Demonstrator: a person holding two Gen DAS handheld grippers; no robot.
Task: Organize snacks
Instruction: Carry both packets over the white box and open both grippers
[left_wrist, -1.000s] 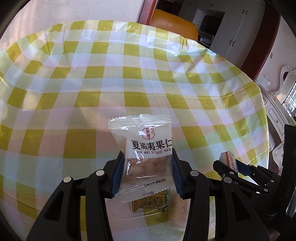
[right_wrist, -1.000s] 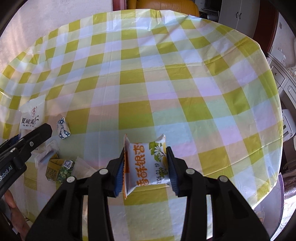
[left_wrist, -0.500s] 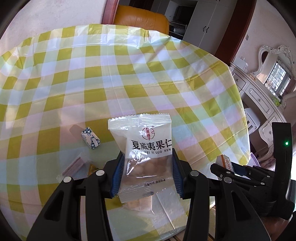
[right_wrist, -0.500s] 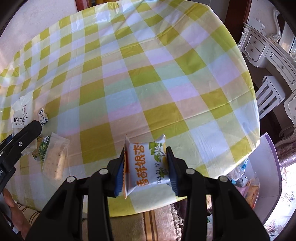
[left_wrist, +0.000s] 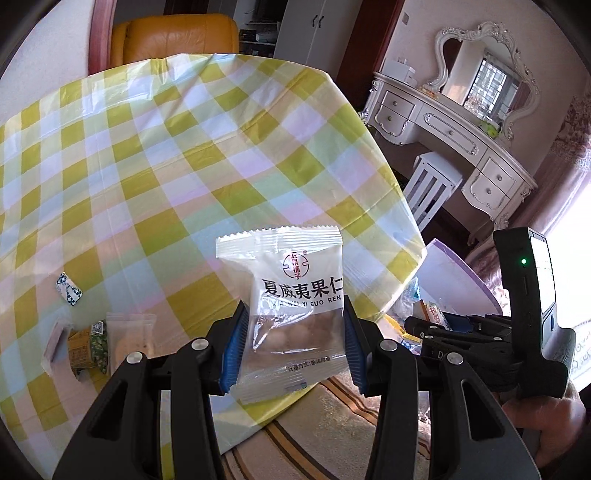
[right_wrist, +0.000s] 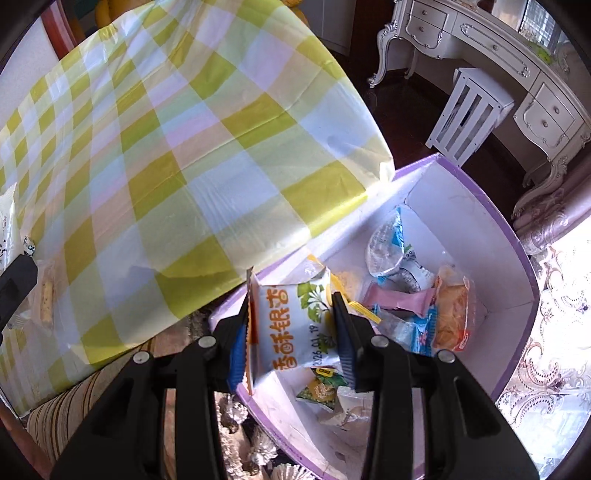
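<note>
Two packets are riding in two claws right now. The left gripper (left_wrist: 293, 341) is clamping a clear-and-white nut packet (left_wrist: 291, 310) between its blue pads, jaws part-closed and pressing on both side edges of the wrapper, and the packet is standing upright over the near right edge of the table (left_wrist: 184, 155). The right gripper (right_wrist: 290, 332) is squeezing a white-and-orange snack packet (right_wrist: 291, 328) the same way, jaws narrowed onto it, and this one is hanging just above the near corner of the purple-rimmed box (right_wrist: 517, 236) that is sitting off the table's right edge.

Inside that box a heap is showing: a blue-and-white cup-shaped pack (right_wrist: 388, 247) toward the far wall, a pink bar (right_wrist: 402, 297) in the middle, an orange-filled bag (right_wrist: 452, 306) against the right wall, and a green-and-yellow packet (right_wrist: 321, 387) near the near wall.

Back on the table, the yellow-checked cloth (left_wrist: 110, 206) is draping over the edges. Close to the near left edge a small blue-and-white candy (left_wrist: 68, 290) is lying alone, and just nearer the edge a little cluster is sitting together: a clear biscuit packet (left_wrist: 129, 334), a green-and-yellow packet (left_wrist: 88, 345) touching its left side, and a pale pink strip (left_wrist: 53, 341) beside that.

In the left wrist view the right gripper's black body (left_wrist: 480, 332) is showing at the right, over the box, with a hand (left_wrist: 543, 417) gripping its handle.
</note>
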